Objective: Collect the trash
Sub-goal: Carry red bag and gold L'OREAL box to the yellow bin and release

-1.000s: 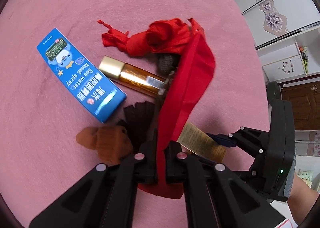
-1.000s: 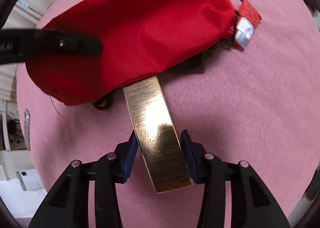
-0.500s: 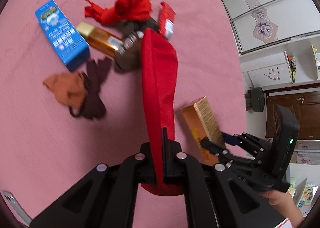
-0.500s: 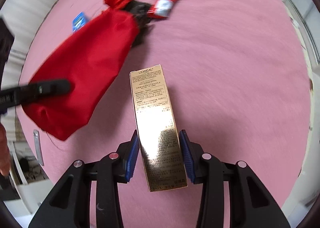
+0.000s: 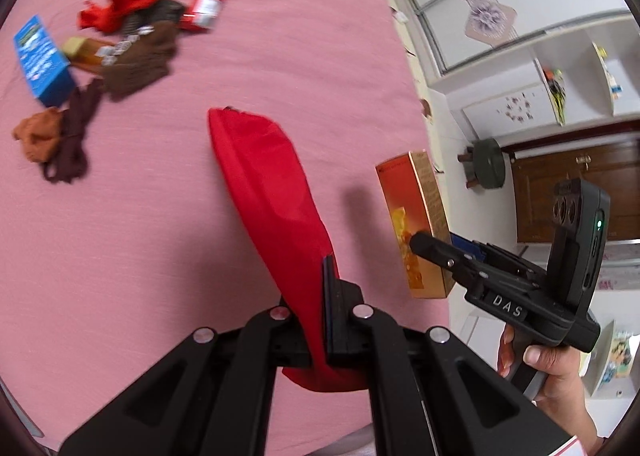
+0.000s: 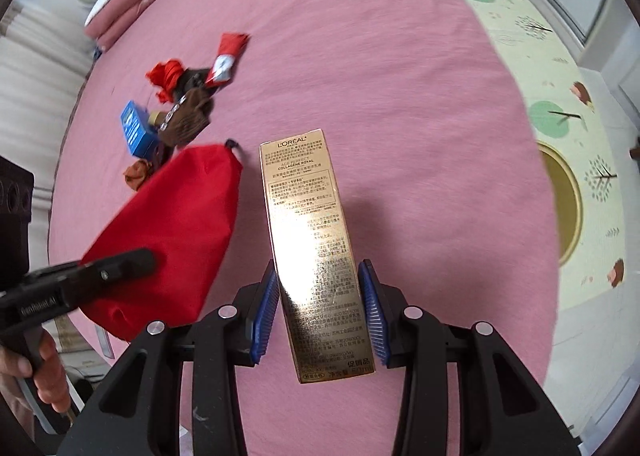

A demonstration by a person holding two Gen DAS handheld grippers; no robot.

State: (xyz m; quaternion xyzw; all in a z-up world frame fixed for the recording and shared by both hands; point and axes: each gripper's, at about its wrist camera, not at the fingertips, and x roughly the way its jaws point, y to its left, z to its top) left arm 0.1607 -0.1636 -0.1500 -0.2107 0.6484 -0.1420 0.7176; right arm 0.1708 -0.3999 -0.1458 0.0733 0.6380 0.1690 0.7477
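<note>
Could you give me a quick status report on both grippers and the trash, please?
Left gripper shut on red bag. Right gripper shut on gold box, lifted beside the bag. Remaining litter pile on pink bed. Nothing in the way.

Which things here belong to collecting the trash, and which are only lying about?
In use now:
- red bag, held by left gripper
- gold box, held by right gripper

Lying on the pink cover:
- blue box
- brown cloth
- red wrapper
</note>
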